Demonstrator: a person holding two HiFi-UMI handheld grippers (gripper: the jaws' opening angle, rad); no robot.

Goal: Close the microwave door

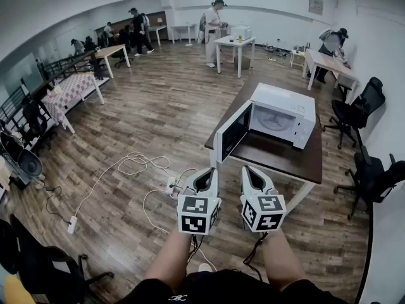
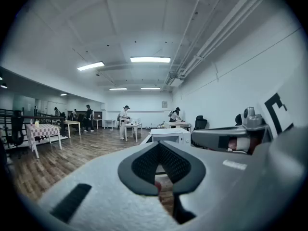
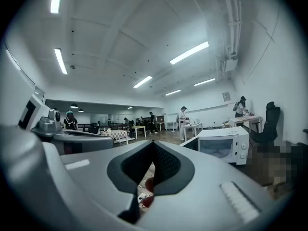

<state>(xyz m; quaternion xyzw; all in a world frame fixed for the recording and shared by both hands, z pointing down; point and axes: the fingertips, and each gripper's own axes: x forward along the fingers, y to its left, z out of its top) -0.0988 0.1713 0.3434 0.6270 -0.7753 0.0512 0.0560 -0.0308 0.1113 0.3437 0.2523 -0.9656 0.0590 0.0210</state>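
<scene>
White microwave [image 1: 281,114] is sitting on the tabletop [image 1: 297,163], its door [image 1: 231,132] standing open toward the person; left hand-held gripper [image 1: 205,173] and right hand-held gripper [image 1: 252,171] are hovering short of it, jaws closed and empty, presumably for pushing rather than grasping

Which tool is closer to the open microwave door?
Left, by a little. The left tool hangs just short of the free edge of the door; the right tool sits beside it, further right. Neither touches.
</scene>
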